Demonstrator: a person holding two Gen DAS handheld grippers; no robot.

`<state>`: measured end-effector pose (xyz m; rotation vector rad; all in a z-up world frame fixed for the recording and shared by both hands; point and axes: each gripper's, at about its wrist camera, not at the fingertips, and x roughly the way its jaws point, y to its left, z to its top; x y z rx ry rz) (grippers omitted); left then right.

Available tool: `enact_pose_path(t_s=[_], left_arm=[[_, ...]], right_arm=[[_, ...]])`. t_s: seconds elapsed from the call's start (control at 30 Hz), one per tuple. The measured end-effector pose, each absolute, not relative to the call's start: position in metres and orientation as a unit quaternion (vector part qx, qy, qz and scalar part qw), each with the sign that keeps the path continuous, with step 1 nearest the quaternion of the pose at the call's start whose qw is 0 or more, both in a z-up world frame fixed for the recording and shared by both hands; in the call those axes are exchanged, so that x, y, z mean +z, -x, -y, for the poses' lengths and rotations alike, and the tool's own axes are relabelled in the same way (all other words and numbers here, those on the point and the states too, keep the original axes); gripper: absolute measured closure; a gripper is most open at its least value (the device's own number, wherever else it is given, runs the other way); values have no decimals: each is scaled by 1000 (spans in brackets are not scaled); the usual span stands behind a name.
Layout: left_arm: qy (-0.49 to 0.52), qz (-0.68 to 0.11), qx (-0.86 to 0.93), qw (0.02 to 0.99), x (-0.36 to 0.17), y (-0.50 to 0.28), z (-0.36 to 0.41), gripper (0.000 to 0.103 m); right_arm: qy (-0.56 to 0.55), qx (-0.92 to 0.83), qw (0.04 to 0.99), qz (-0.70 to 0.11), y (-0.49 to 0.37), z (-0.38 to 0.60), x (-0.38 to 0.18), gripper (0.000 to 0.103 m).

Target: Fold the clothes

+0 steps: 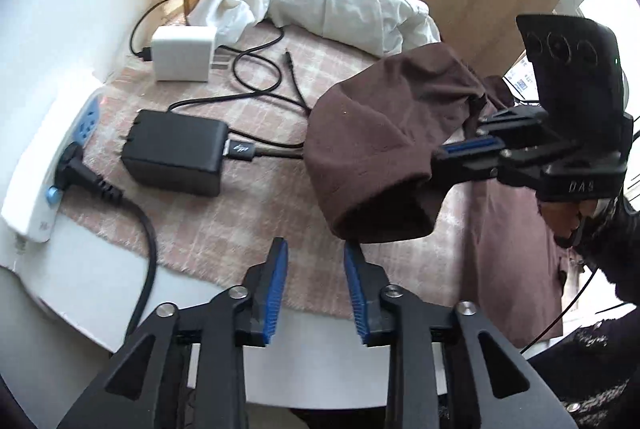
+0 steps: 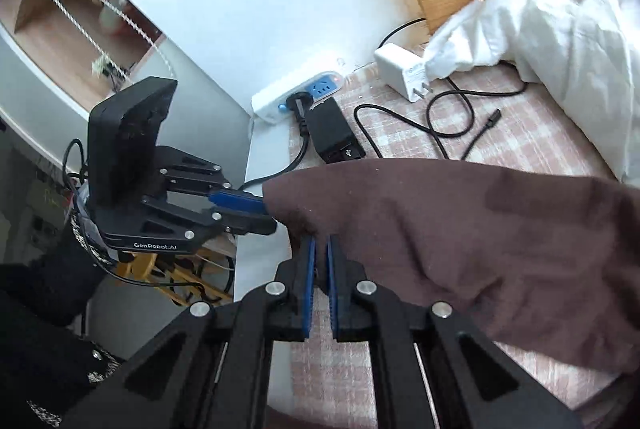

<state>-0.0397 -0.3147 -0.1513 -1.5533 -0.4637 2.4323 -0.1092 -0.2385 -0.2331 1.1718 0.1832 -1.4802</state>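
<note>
My right gripper (image 2: 321, 253) pinches the near edge of the brown garment (image 1: 372, 145), lifted in a bunched fold above the pink plaid cloth (image 1: 224, 229), while my left gripper (image 1: 316, 261) stands open, empty, just near of it.

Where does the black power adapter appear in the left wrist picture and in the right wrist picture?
Left wrist: black power adapter lies left of centre on the pink checked cloth.
Right wrist: it lies at upper centre, behind the brown garment.
Shared landmark: the white power strip beside it.
</note>
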Motion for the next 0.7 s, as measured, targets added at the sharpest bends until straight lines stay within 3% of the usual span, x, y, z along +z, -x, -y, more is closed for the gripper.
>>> enact_pose_path(t_s=[0.13, 0.2, 0.27, 0.3, 0.33, 0.5, 0.63, 0.7], left_arm=[[522, 157, 831, 107, -148, 51, 310, 57], [519, 157, 833, 105, -146, 57, 308, 56], [516, 157, 835, 104, -144, 63, 306, 65], [515, 157, 836, 103, -143, 66, 305, 98], [513, 156, 838, 102, -142, 69, 304, 101], [486, 82, 868, 59, -103, 66, 326, 102], [472, 23, 881, 0, -73, 70, 357, 102], [463, 30, 886, 11, -62, 75, 363, 102]], right_arm=[[-497, -650, 570, -78, 110, 226, -228, 97], [-492, -654, 569, -74, 111, 224, -227, 97], [-488, -656, 572, -73, 111, 223, -225, 97], [-486, -657, 572, -75, 110, 223, -224, 97], [-484, -658, 572, -77, 109, 223, -223, 97], [-481, -659, 578, -13, 96, 226, -227, 97], [-495, -614, 614, -25, 79, 229, -224, 96], [-489, -635, 596, -43, 93, 205, -213, 94]])
